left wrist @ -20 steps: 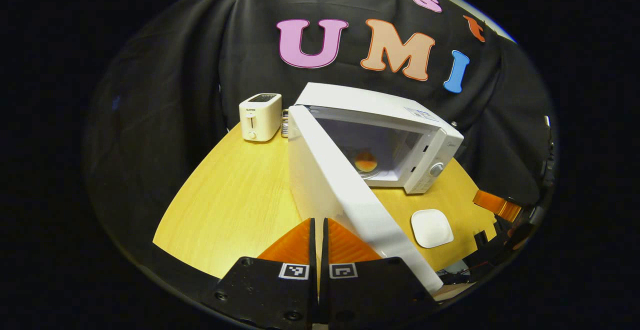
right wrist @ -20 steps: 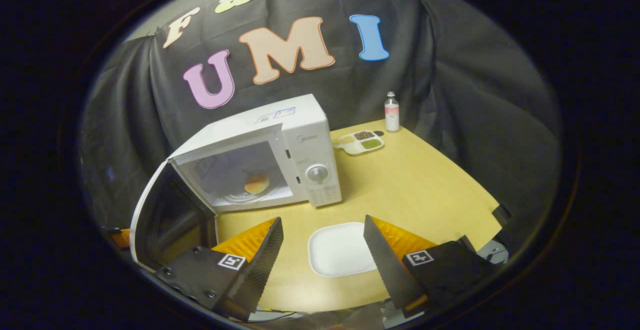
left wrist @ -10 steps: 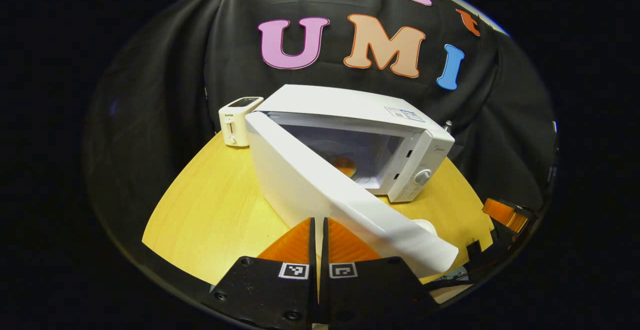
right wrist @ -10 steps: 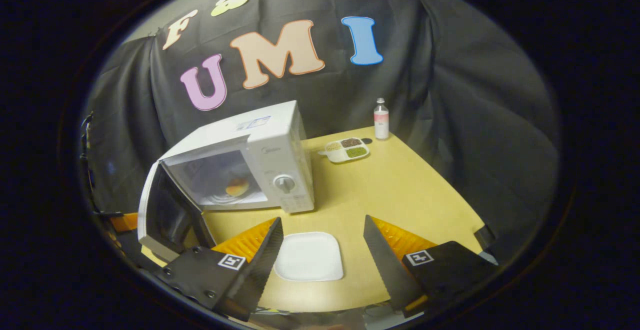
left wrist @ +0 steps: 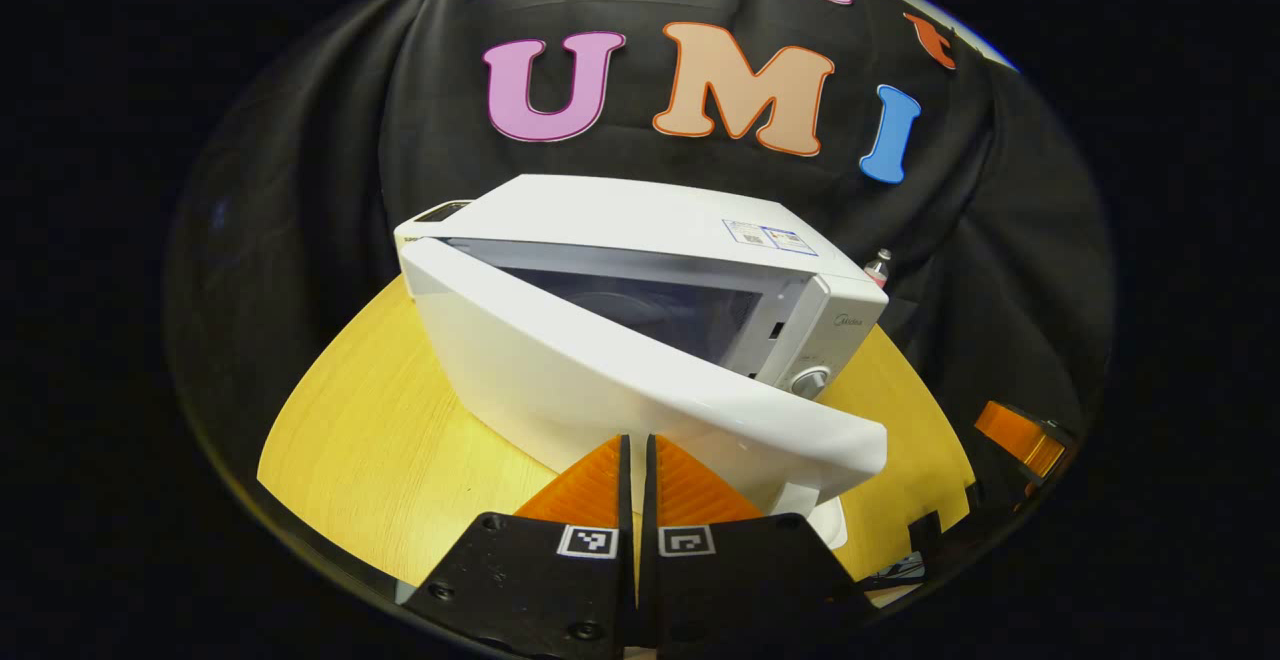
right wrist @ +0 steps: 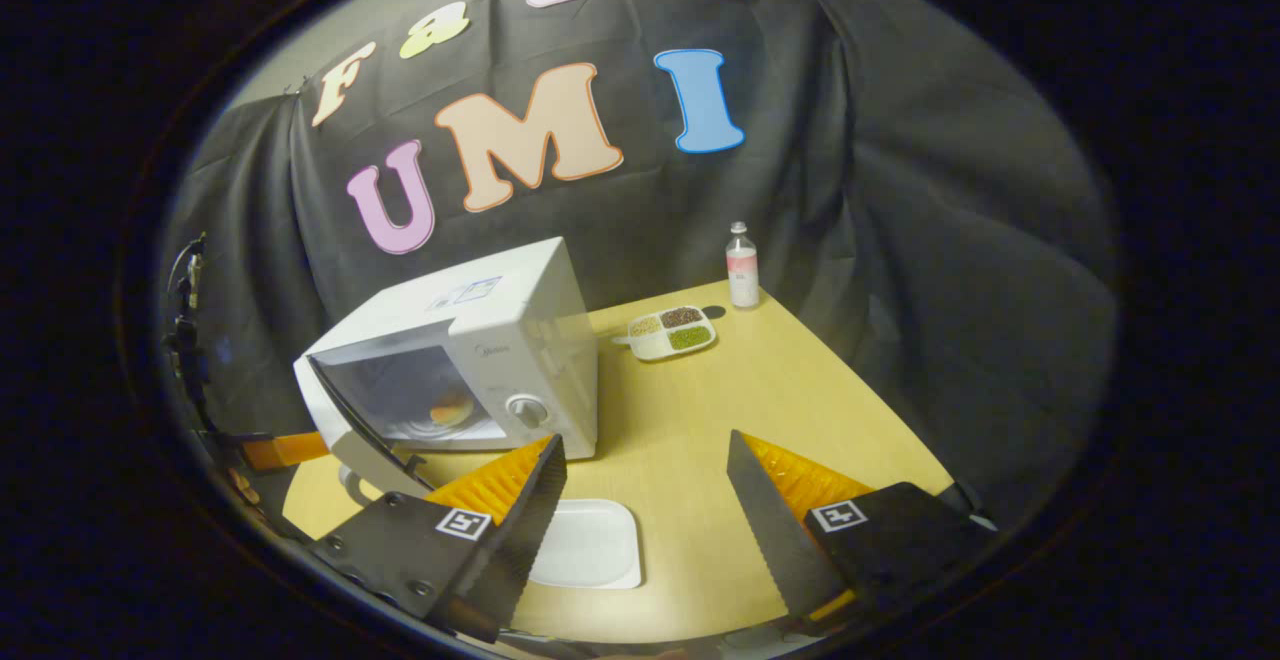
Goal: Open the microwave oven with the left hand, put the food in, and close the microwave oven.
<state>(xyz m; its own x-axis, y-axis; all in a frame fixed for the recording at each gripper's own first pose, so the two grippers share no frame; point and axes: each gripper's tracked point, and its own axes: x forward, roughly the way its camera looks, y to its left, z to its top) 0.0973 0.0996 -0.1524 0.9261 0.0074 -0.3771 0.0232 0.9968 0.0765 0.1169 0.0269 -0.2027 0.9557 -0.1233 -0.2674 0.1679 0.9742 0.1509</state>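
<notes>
A white microwave (left wrist: 640, 220) (right wrist: 500, 320) stands on the wooden table (left wrist: 370, 420). Its door (left wrist: 620, 380) (right wrist: 355, 415) is partly open, swung close to the body. A round orange piece of food (right wrist: 451, 407) lies on the turntable inside. My left gripper (left wrist: 637, 455) is shut with nothing held, its tips pressed against the door's outer face. My right gripper (right wrist: 645, 495) hangs open over the table's front, to the right of the microwave, with nothing between its fingers.
An empty white plate (right wrist: 590, 543) lies in front of the microwave. A divided dish of grains (right wrist: 672, 331) and a small bottle (right wrist: 741, 266) stand at the table's far side. The other gripper (left wrist: 1020, 435) shows at the right edge of the left gripper view.
The door has swung from wide open to nearly closed, with my shut left gripper following against it. My right gripper has drawn back and to the right, still open.
</notes>
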